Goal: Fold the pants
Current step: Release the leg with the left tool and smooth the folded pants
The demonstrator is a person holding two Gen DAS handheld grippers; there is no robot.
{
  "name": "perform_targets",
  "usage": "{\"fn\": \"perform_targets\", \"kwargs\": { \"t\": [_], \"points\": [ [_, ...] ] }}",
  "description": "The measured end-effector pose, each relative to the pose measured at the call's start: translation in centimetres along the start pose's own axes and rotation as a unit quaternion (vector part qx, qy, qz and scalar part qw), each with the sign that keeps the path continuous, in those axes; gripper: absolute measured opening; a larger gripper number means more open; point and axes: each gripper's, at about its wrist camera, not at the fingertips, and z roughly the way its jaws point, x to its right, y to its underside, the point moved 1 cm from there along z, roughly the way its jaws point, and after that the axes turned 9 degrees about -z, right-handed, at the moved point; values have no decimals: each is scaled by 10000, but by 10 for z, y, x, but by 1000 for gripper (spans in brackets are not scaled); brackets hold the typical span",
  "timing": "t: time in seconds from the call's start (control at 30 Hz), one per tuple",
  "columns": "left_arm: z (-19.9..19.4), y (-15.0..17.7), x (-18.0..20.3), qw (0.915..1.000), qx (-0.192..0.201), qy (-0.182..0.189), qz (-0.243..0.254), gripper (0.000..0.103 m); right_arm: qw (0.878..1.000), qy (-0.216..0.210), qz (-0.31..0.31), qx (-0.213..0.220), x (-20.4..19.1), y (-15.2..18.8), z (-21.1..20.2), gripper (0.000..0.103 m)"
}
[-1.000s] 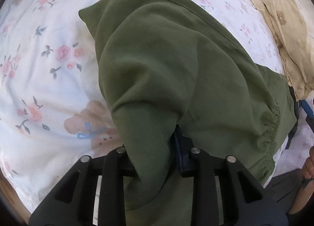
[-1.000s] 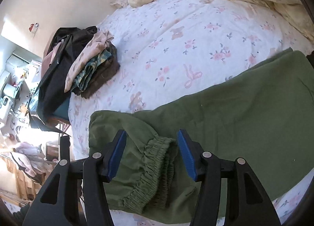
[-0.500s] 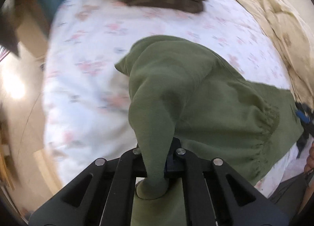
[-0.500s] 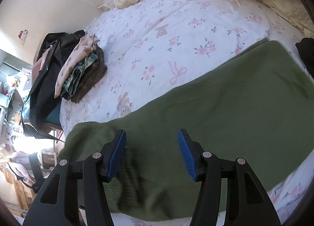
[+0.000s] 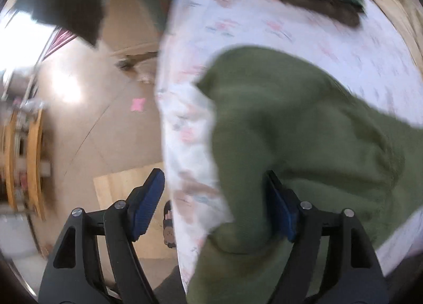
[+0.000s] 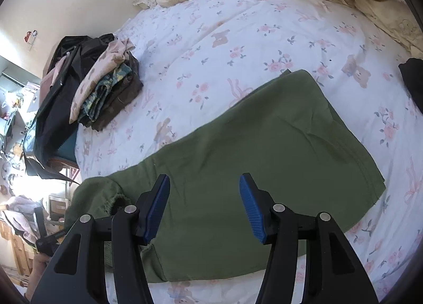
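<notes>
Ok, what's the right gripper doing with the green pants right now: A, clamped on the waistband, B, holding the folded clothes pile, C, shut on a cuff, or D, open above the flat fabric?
D: the right gripper has its blue pads spread apart over the flat green pants, pinching nothing.

Left gripper (image 5: 215, 206): jaws spread wide, blue pads (image 5: 148, 205) well apart, right-hand pad partly hidden by green cloth, left-hand pad bare; view blurred. Right gripper (image 6: 205, 207): jaws likewise wide apart, both blue pads (image 6: 158, 207) bare and gripping nothing, tips hovering. At the lower left edge of the right wrist view, a hand (image 6: 39, 264) on a black handle.
</notes>
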Motion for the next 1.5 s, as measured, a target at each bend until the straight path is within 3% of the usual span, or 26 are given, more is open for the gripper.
{"fn": "perform_targets", "kwargs": {
  "t": [0.1,0.17,0.23,0.27,0.4,0.5,0.53,0.57,0.6,0.63,0.73,0.87,0.93,1.17,1.27,1.33,1.4,1.43,1.47,1.5],
  "points": [
    [-31,-10,-10,9958,512,404,-644,73,9999,67,43,111,6,1,-8,57],
    [-51,-5,18,9936,762,791,-249,73,9997,116,129,185,13,2,-12,57],
    [-57,4,55,9900,698,1210,175,73,9995,170,180,174,20,4,-13,57],
    [-58,9,70,9892,696,1243,344,73,9995,213,199,154,23,5,-14,57],
    [-29,33,123,9896,523,904,993,74,9989,316,303,156,34,11,-20,57],
    [31,59,147,9872,-334,569,1450,74,9981,446,299,286,40,14,-29,57],
    [54,78,156,9829,-393,164,1792,75,9978,472,333,339,43,16,-32,57],
    [59,87,160,9810,-196,21,1928,75,9972,474,419,396,49,19,-35,57],
    [57,91,165,9811,7,-104,1933,76,9964,413,609,426,57,25,-39,57],
    [55,88,164,9838,-106,-139,1782,76,9952,332,817,433,65,32,-40,57],
    [38,78,153,9894,-351,119,1403,75,9860,105,1604,442,89,61,-41,57],
    [-4,71,147,9903,-96,936,1025,77,9730,41,2292,277,114,95,-32,61],
    [-18,70,151,9890,130,1119,960,78,9641,-120,2648,142,126,106,-22,61],
    [-28,70,173,9846,448,1117,1267,78,9585,235,2835,199,145,93,2,61],
    [-25,69,169,9850,512,1030,1285,78,9525,290,2987,527,156,86,9,63],
    [-19,66,166,9863,539,943,1244,78,9582,570,2691,784,151,75,4,63],
    [-15,65,159,9879,485,941,1135,78,9624,911,2354,1001,146,65,-1,54],
    [-11,63,156,9890,426,940,1057,78,9628,856,2321,1084,146,63,-2,50],
    [-10,62,155,9898,383,944,1000,78,9638,765,2299,1115,147,60,-2,34],
    [-7,59,154,9900,356,958,968,78,9647,726,2250,1160,148,57,-2,11]
  ]
}}
